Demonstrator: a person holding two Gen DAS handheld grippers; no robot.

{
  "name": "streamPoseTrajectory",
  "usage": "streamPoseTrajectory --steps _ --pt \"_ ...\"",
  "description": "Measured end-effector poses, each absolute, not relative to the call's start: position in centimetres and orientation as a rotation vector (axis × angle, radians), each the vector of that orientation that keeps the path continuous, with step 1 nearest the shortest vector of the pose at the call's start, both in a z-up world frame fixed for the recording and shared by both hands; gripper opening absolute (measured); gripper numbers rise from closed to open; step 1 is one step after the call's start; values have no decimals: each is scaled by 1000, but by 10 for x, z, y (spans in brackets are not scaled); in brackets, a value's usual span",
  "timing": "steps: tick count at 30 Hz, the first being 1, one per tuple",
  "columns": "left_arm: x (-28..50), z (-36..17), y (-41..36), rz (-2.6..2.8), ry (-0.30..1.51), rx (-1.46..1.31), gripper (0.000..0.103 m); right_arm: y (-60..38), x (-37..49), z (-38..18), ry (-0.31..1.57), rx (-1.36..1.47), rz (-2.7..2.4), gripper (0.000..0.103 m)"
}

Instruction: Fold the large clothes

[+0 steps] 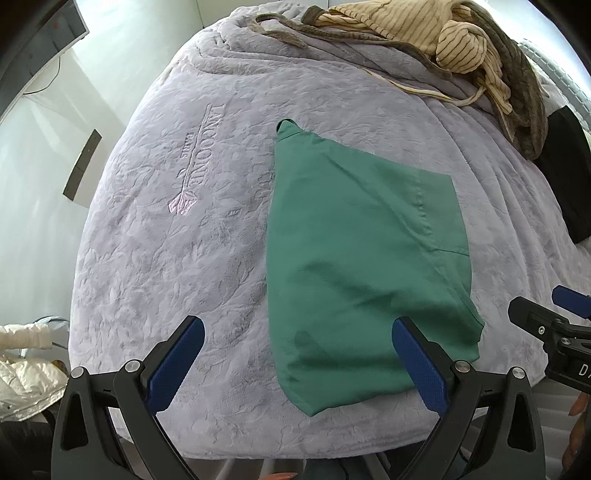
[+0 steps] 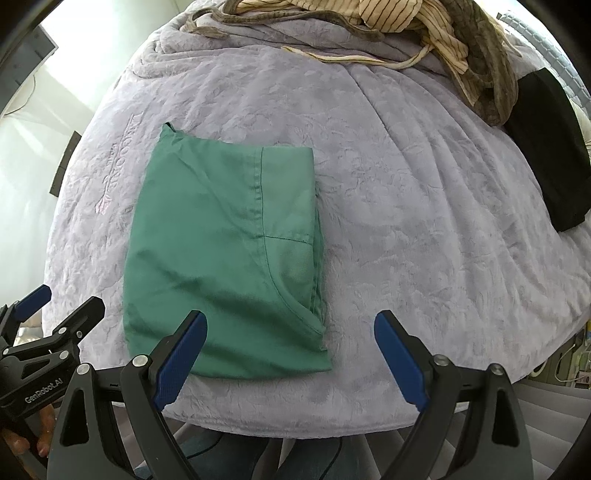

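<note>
Hovering both grippers, left (image 1: 297,363) and right (image 2: 291,358), jaws spread empty, I feared snagging the blanket (image 2: 406,221) under the green garment (image 2: 225,258) at twelve o'clock.

I see a plain green garment (image 2: 225,254) on the embossed lilac blanket (image 2: 406,221). Behind the garment lie tan striped clothes (image 2: 402,18); right of those, black fabric (image 2: 546,147).

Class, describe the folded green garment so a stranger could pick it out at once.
Start from the lavender embossed blanket covering the bed. The green garment lies folded flat near its front edge. Unlike the crumpled striped clothes and the black item farther back, it is plain green.
</note>
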State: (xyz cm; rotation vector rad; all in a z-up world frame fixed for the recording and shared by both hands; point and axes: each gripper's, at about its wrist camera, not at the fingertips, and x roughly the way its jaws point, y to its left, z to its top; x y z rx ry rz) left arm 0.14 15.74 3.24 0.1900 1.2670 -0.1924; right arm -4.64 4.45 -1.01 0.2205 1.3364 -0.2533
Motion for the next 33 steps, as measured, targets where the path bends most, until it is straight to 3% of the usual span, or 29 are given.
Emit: streamPoseTrajectory --steps 33 --pt "-2 31 162 -188 1273 180 102 51 -48 -16 1357 222 -255 93"
